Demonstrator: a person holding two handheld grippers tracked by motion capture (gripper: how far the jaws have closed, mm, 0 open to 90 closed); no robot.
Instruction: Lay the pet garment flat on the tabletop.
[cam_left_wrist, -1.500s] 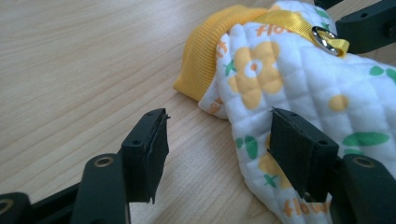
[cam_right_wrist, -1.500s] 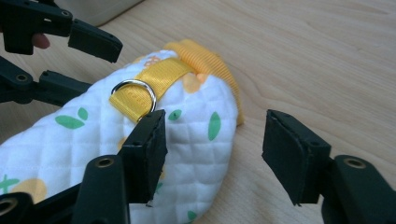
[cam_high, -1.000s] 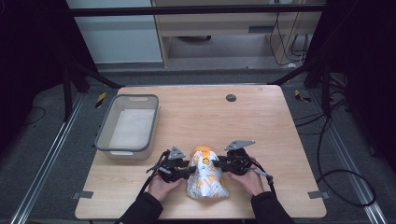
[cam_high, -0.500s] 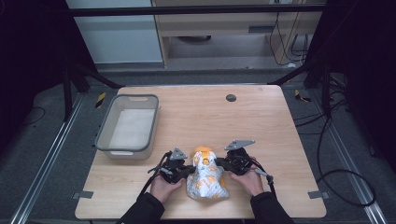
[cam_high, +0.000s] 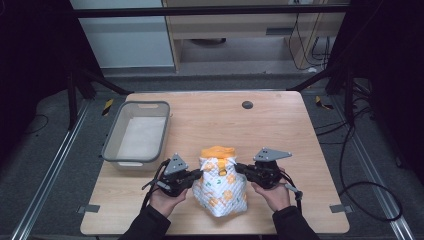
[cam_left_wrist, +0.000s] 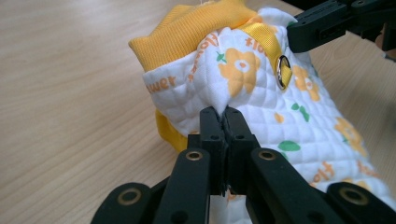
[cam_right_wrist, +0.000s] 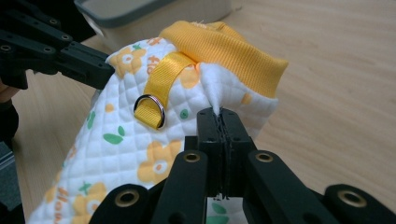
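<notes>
A white quilted garment (cam_high: 220, 187) with orange flowers and an orange ribbed collar lies at the front middle of the wooden table (cam_high: 285, 130), its collar end raised off the wood. My left gripper (cam_high: 199, 175) is shut on the garment's left edge, my right gripper (cam_high: 238, 168) on its right edge. In the left gripper view the jaws (cam_left_wrist: 223, 114) pinch a fold of the quilted cloth (cam_left_wrist: 261, 88). In the right gripper view the jaws (cam_right_wrist: 218, 114) pinch white cloth just under the collar (cam_right_wrist: 224, 46). A yellow strap with a metal ring (cam_right_wrist: 150, 109) sits on the garment's top.
A grey plastic bin (cam_high: 111, 140) stands at the table's left, just behind my left hand. A small dark round disc (cam_high: 247, 105) sits near the far edge. Cables trail over the floor at the right.
Both grippers have closed on the garment's sides and risen a little. Its collar end now stands up from the table instead of lying flat.
</notes>
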